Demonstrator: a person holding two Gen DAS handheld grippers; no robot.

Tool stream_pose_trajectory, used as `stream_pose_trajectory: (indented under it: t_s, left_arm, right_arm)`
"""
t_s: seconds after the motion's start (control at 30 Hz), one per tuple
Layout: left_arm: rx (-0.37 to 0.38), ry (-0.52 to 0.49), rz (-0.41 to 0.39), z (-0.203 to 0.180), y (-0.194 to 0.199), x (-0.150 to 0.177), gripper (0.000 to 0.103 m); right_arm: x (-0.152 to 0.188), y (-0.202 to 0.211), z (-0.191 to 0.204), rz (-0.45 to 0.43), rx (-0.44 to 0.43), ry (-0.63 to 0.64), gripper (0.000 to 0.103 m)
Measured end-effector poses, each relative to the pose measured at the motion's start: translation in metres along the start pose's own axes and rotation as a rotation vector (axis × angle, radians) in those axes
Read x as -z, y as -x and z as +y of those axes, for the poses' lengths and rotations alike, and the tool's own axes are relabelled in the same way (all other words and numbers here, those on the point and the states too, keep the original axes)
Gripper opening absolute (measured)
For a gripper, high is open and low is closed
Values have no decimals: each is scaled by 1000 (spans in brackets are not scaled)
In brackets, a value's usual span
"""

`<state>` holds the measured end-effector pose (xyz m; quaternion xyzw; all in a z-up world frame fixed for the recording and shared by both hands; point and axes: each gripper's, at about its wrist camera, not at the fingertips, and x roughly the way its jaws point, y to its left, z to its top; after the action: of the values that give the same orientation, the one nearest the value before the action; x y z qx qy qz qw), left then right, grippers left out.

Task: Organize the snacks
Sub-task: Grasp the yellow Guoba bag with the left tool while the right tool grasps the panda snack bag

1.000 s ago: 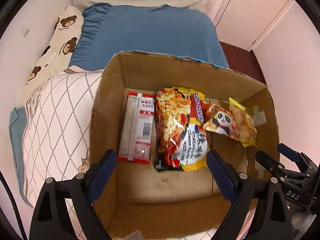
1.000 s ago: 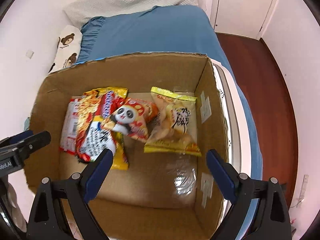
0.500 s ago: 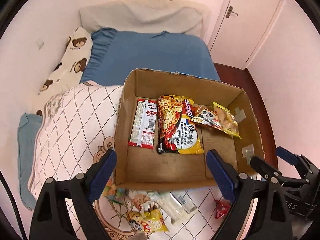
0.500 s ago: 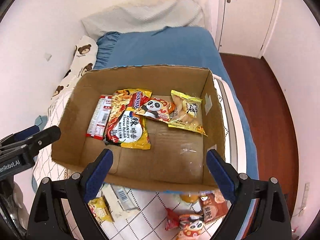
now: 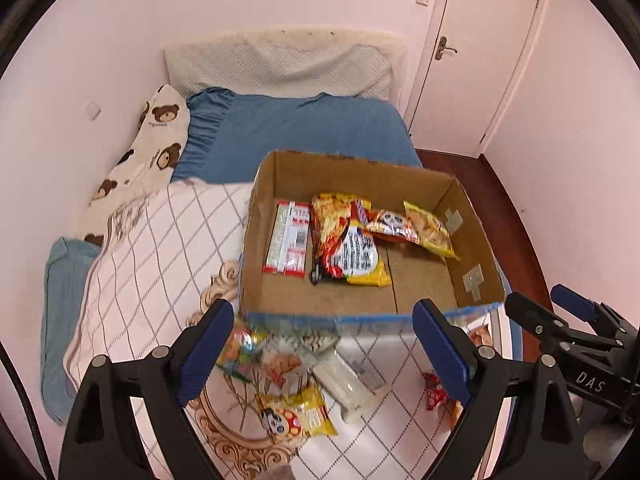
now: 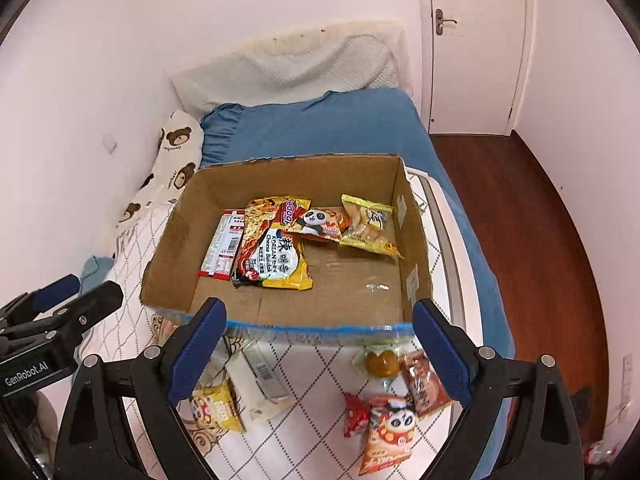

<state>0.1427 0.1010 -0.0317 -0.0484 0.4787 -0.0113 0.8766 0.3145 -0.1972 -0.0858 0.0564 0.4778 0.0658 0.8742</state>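
Left gripper (image 5: 323, 350) spread wide, empty; right gripper (image 6: 319, 348) the same. Loose snack packets (image 6: 386, 428) lie on the quilted white bedspread (image 5: 160, 248) beneath them, four more inside the open brown cardboard box (image 6: 192, 216) just beyond.

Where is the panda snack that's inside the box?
In both views the panda snack lies at the far end of the box, right of middle, overlapping the noodle packet on its left and the yellow bag on its right.
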Motion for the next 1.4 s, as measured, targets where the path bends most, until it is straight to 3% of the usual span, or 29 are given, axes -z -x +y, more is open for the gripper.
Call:
stream_pose_trajectory:
  t_s: [0.1, 0.23, 0.33, 0.53, 0.63, 0.77, 0.8, 0.83, 0.87, 0.9, 1.0, 1.07, 1.13, 1.17, 1.3, 1.4]
  left_arm:
    - [0, 30, 63, 9, -13, 22, 92]
    - [-16, 76, 214, 27, -53, 64, 92]
    - [-37, 26, 312, 31, -82, 96, 92]
    - [-128, -315, 447, 7, -136, 148, 92]
    - [-167, -464, 475, -5, -153, 161, 92]
    - [-126, -685, 545, -26, -175, 179, 92]
    - [-125, -719, 553, -29, -179, 182, 92]
    - [-144, -748, 548, -31, -183, 186, 92]
    - [-159, -748, 544, -32, -186, 187, 82]
    - [-148, -723, 549, -31, -187, 187, 67]
    - [-104, -517, 550, -20, -179, 176, 56]
    - [-56, -282, 610, -4, -171, 172, 53]
    - [37, -70, 651, 12, -164, 176, 52]
    - [46, -2, 665, 17, -162, 180, 52]
    - [122, 140, 702, 29, -168, 198, 54]
    - [86, 52, 676, 21, -159, 203, 54]
  right_arm:
    - [22, -6, -12, 41, -8, -38, 96]
    - [59, -30, -39, 135, -4, -125, 96]
    - [87, -48, -65, 200, 2, -205, 96]
    - [124, -80, -99, 305, 28, -268, 96]
    - [135, -101, -102, 350, 20, -257, 96]
    - [150, -132, -97, 410, 13, -225, 95]
    - [153, -136, -95, 415, 16, -221, 92]
    - [155, -140, -93, 419, 14, -217, 79]
    - [159, -142, -89, 428, 24, -206, 68]
    - [161, -142, -87, 430, 32, -195, 65]
    - [171, -138, -76, 429, 45, -151, 61]
    - [181, -134, -67, 442, 62, -102, 61]
    - [197, -131, -54, 464, 67, -43, 61]
    - [202, -131, -50, 472, 67, -27, 61]
    - [223, -132, -35, 543, 8, 10, 62]
    - [227, -132, -34, 554, -32, -16, 77]
